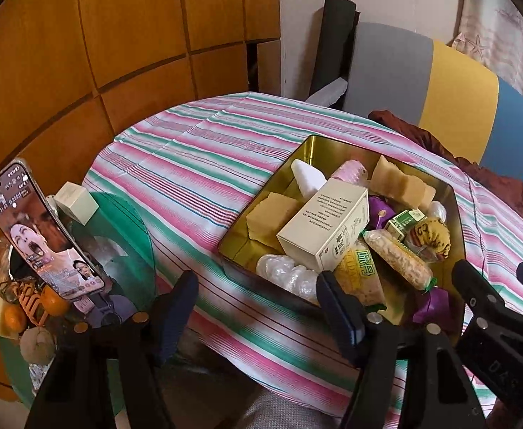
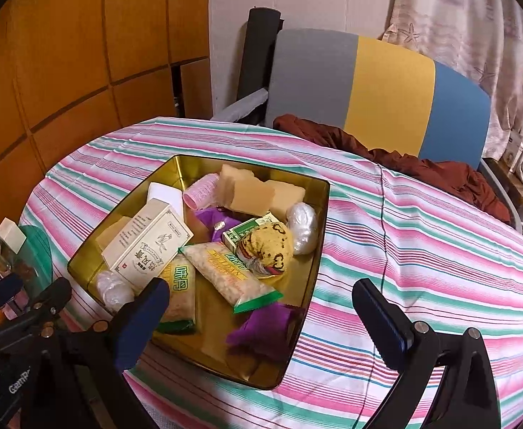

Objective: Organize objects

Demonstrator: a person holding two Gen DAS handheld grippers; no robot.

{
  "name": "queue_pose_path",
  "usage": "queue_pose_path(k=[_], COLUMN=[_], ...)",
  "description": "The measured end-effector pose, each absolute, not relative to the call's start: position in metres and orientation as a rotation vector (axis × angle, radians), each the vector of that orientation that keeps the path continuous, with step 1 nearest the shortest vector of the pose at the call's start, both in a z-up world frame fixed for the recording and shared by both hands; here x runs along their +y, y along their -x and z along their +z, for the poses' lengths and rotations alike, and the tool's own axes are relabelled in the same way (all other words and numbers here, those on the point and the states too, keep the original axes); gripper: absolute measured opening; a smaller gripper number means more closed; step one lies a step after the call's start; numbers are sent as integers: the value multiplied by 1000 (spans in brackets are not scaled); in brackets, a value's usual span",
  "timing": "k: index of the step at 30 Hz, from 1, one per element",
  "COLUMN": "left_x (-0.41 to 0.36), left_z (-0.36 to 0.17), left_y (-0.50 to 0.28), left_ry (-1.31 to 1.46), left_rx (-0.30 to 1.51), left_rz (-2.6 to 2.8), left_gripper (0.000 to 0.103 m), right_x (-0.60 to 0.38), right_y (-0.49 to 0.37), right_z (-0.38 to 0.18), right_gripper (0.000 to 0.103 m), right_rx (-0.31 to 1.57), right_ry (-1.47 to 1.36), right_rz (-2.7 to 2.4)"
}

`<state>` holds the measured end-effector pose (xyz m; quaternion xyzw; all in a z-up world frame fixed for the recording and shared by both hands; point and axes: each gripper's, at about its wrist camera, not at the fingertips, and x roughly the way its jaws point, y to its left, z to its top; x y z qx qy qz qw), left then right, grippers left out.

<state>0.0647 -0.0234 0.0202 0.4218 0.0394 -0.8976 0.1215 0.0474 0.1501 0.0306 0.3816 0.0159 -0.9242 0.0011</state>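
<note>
A gold metal tin (image 1: pixel 340 144) (image 2: pixel 250 159) sits on the striped tablecloth and holds several small items: a cream carton (image 1: pixel 325 220) (image 2: pixel 147 245), soap-like tan blocks (image 2: pixel 252 195), snack packets (image 2: pixel 231 277), a pink roller (image 2: pixel 200 189), a yellow pouch (image 2: pixel 272 245) and purple wrappers (image 2: pixel 261 329). My left gripper (image 1: pixel 258 307) is open and empty, hovering at the tin's near left corner. My right gripper (image 2: pixel 267 309) is open and empty above the tin's near edge; it also shows in the left wrist view (image 1: pixel 493 293).
A phone on a stand (image 1: pixel 43 228) stands at the left with a small cream box (image 1: pixel 77 202), oranges (image 1: pixel 52 302) and clutter on a green surface. A grey-yellow-blue chair (image 2: pixel 379 85) with brown cloth (image 2: pixel 422 168) stands behind the table. Wooden panels line the left.
</note>
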Motion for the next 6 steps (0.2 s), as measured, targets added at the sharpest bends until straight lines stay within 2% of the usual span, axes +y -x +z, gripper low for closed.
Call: queue_pose_path(k=[6], left_x=[-24], left_z=[18], left_y=[-64], left_ry=[-1245], left_rx=[142], left_rz=[-2623], left_gripper=[65], right_x=[152], right_y=[-47], right_z=[28], right_gripper=[103], right_rx=[38], right_ry=[-1207], right_rz=[-2901])
